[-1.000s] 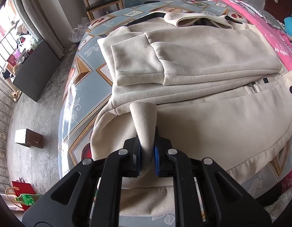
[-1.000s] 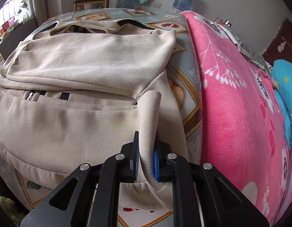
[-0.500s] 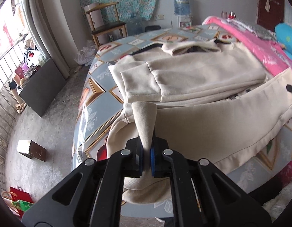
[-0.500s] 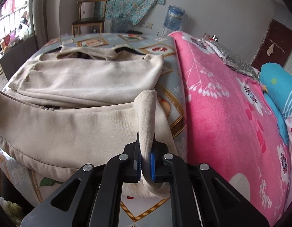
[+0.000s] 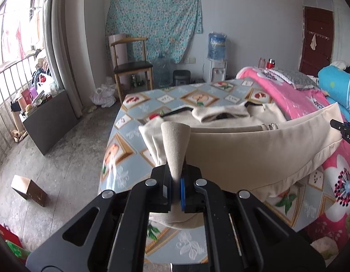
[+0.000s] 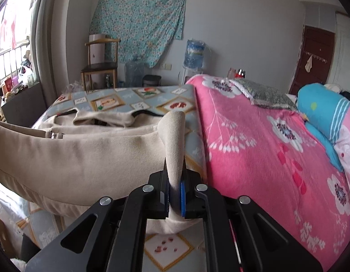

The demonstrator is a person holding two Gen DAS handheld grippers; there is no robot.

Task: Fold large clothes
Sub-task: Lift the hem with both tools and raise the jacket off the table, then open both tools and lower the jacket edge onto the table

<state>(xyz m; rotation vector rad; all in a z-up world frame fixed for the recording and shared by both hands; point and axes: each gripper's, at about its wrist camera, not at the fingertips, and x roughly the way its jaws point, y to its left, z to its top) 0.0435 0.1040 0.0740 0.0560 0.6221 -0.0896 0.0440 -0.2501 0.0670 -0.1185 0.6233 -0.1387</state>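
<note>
Hem of the cream jacket (image 5: 254, 154) is clamped in left gripper (image 5: 176, 184) and right gripper (image 6: 174, 187); keep both level, carry it far over the surface (image 5: 193, 97).

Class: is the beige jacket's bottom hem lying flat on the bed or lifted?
Lifted: both grippers, left gripper and right gripper, pinch the hem above the bed.

- A wooden chair (image 5: 131, 66) stands by the back wall.
- A floral turquoise cloth (image 5: 153, 21) hangs on the wall just behind and above the chair.
- A water dispenser (image 5: 216, 55) with a blue bottle stands right of the chair.
- A brown box (image 5: 29, 190) lies on the floor, well in front of the chair.
- A pink flowered blanket (image 6: 265, 149) lies far right of the chair.
</note>
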